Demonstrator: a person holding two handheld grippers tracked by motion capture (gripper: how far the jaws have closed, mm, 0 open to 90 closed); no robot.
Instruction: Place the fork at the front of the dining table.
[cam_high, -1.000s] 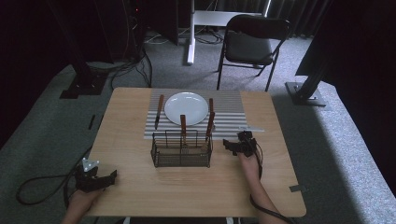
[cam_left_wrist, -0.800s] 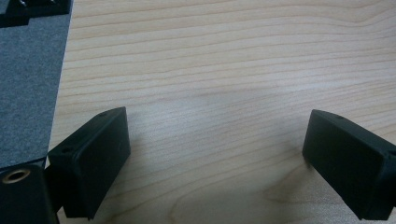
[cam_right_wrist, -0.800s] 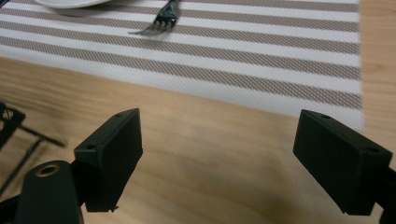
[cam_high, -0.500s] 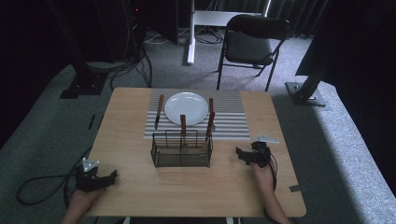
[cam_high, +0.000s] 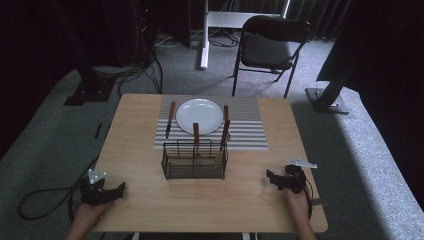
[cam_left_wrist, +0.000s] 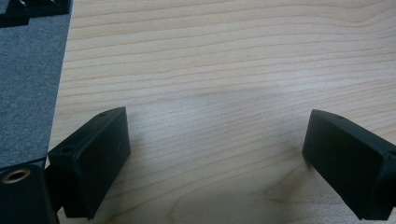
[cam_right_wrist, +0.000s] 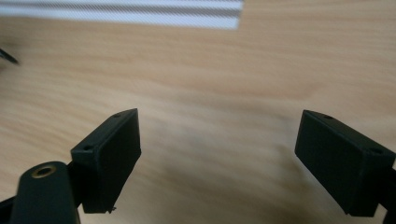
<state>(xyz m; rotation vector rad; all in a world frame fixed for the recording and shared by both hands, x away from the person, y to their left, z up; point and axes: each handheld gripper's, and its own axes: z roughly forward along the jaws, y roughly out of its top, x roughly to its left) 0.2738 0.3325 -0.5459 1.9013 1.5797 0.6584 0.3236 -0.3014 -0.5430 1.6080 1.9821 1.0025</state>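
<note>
on table (cam_high: 150, 210), left gripper (cam_left_wrist: 217, 158) gaping, right gripper (cam_right_wrist: 219, 158) gaping, basket (cam_high: 195, 162) between

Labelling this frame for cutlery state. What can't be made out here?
- Wire basket, high view: two brown handles stand in it; their working ends are hidden by the mesh, so the utensil type is unknown.
- Utensil right of the plate, high view: too small to tell knife from fork.
- Right gripper view: motion-blurred; the placemat is cut off by the top edge.
- Left gripper view: bare table between the open jaws, no cutlery.
</note>
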